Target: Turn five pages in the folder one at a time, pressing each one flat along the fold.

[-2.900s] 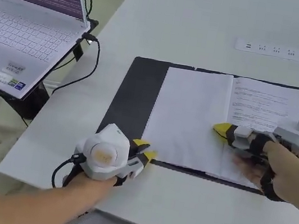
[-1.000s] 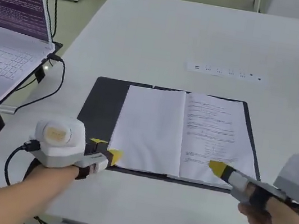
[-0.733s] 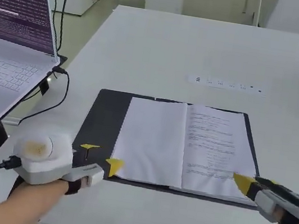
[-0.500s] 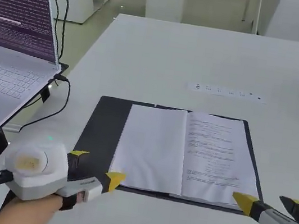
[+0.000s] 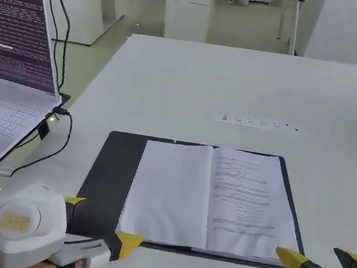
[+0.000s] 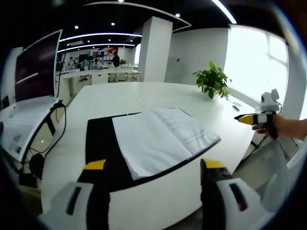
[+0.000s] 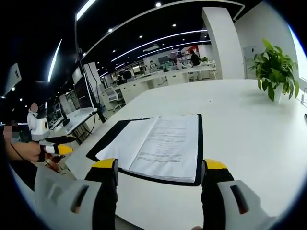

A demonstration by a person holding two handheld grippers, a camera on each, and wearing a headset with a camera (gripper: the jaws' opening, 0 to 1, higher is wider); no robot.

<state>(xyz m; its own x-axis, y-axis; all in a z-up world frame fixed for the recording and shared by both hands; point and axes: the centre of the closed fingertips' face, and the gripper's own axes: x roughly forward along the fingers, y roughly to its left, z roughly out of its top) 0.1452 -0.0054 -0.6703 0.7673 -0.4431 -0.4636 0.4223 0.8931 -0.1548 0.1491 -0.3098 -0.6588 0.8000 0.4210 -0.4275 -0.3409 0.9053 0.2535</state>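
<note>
The black folder of white pages [image 5: 115,171] lies open flat by the near edge of the white table [image 5: 193,82]; left gripper [image 5: 101,221] and right gripper [image 5: 321,260] hover off its near corners, jaws spread and empty, seemingly poised to take the next page.

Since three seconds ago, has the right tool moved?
Yes. The right tool has pulled back from over the folder to its near right corner.

— The folder [image 5: 111,179], what is its cover like?
— Matt black, likely plastic. Its pages [image 5: 169,194] are plain white paper.
— And under the folder?
— The counter [image 5: 194,75], smooth white with a faint sheen. At the folder's near edge, the left claw [image 5: 101,222] and right claw [image 5: 320,258] look like smooth hard plastic.
</note>
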